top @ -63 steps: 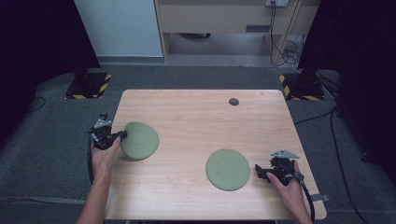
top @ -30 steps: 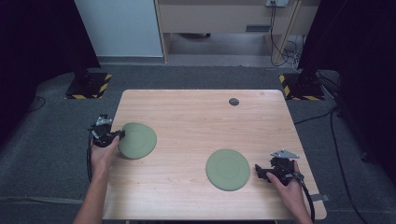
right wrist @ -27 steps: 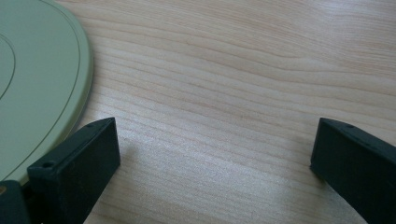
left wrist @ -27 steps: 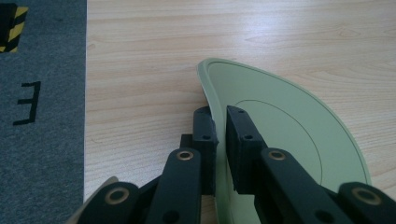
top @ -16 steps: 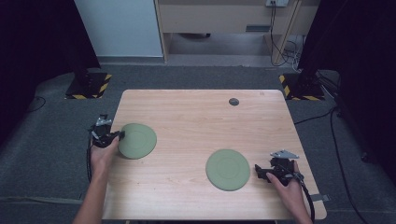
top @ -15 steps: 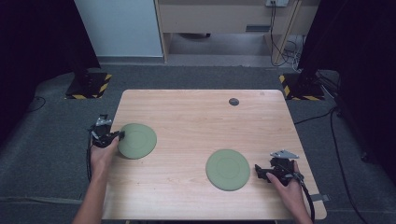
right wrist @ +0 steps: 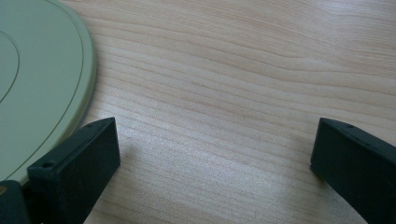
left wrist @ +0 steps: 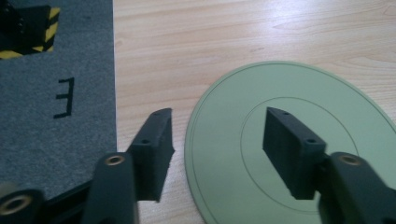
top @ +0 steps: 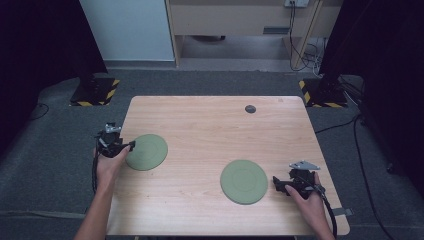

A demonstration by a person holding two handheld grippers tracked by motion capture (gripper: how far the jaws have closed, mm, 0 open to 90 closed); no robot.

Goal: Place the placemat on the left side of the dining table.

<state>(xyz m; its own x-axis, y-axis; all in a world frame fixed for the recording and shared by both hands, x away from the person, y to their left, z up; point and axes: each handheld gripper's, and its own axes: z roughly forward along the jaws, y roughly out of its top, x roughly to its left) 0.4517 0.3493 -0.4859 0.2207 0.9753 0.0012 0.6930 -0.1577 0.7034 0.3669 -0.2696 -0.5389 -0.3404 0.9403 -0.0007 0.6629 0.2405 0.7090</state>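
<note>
Green and flat, two plates lay on the wooden table (top: 210,125). The left plate (top: 146,151) sat near the left edge, the right plate (top: 244,181) toward the near right corner, the two well apart. A small dark disc (top: 250,109) rested near the far edge.

The left gripper (top: 131,146) had its jaws apart and astride the left plate's rim: in the left gripper view one jaw stood over the bare wood just outside the rim, the other over the plate's (left wrist: 289,154) inner ring. Whether either jaw touched the plate could not be told. The right gripper (top: 275,184) sat just beside the right plate, jaws spread wide over bare wood; in the right gripper view that plate's edge (right wrist: 42,88) lay next to one jaw, not between the two.

The left grip looked the likelier next step, and the risks lay there. The plate was thin and low, so jaws closing too high might skid off the rim and nudge it rather than catch it. It sat close to the left edge, so a push outward could send it off the table. A pinch at one edge alone might let it droop or slip when lifted.
</note>
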